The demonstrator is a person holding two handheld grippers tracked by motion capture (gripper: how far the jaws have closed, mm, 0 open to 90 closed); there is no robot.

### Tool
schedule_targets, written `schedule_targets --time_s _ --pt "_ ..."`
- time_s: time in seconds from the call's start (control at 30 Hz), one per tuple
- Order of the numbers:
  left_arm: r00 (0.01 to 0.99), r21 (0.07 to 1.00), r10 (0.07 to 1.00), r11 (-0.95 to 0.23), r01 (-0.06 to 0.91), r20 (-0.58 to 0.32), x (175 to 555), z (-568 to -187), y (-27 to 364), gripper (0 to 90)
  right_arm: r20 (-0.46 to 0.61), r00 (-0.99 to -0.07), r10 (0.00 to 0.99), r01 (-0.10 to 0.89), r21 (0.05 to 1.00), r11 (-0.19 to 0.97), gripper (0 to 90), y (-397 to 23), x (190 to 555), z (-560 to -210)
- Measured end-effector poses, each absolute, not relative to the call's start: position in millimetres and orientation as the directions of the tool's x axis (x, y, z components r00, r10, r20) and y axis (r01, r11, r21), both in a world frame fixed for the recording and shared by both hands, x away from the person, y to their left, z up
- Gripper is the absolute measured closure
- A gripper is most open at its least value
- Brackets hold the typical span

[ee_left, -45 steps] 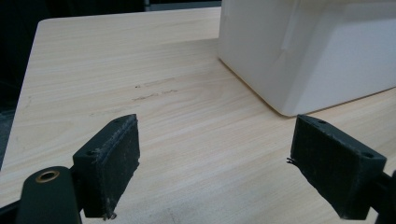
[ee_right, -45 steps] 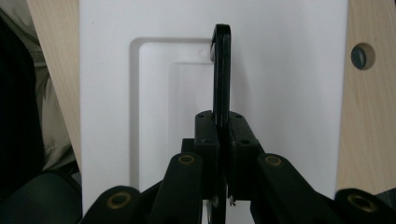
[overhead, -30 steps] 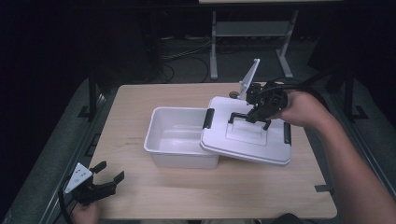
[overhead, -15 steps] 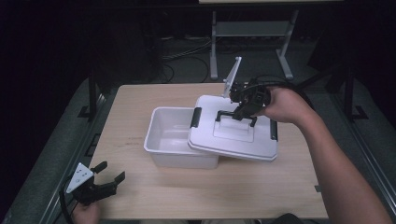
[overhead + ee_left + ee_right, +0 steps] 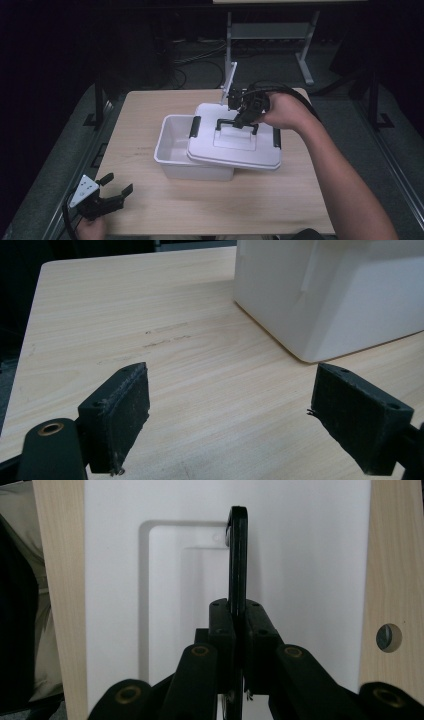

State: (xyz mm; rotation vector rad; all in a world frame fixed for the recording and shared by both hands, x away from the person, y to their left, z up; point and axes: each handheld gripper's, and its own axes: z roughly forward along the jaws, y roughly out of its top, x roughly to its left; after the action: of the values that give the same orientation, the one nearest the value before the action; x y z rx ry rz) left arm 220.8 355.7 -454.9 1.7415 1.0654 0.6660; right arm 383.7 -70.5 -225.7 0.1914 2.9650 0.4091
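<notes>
Lid (image 5: 235,145), white, with black end clips and a black carrying handle (image 5: 237,123), was seen resting askew over the right part of a white open box (image 5: 172,145) on the wooden surface (image 5: 145,115). The handle, raised upright, was pinched between the pressed-together jaws of the right gripper (image 5: 236,625). The left gripper (image 5: 116,192) was held at the near left corner of the surface, jaws spread wide with nothing between them, well apart from the box.
</notes>
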Motion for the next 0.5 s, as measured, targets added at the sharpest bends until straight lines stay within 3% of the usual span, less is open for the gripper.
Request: schedule_targets --time_s 0.5 --pt "0.471 0.919 0.882 -0.161 0.360 -0.030 220 -455 357 15.0 -0.121 -0.987 0.105 0.067 0.289 0.955 84.4 -39 389 -229"
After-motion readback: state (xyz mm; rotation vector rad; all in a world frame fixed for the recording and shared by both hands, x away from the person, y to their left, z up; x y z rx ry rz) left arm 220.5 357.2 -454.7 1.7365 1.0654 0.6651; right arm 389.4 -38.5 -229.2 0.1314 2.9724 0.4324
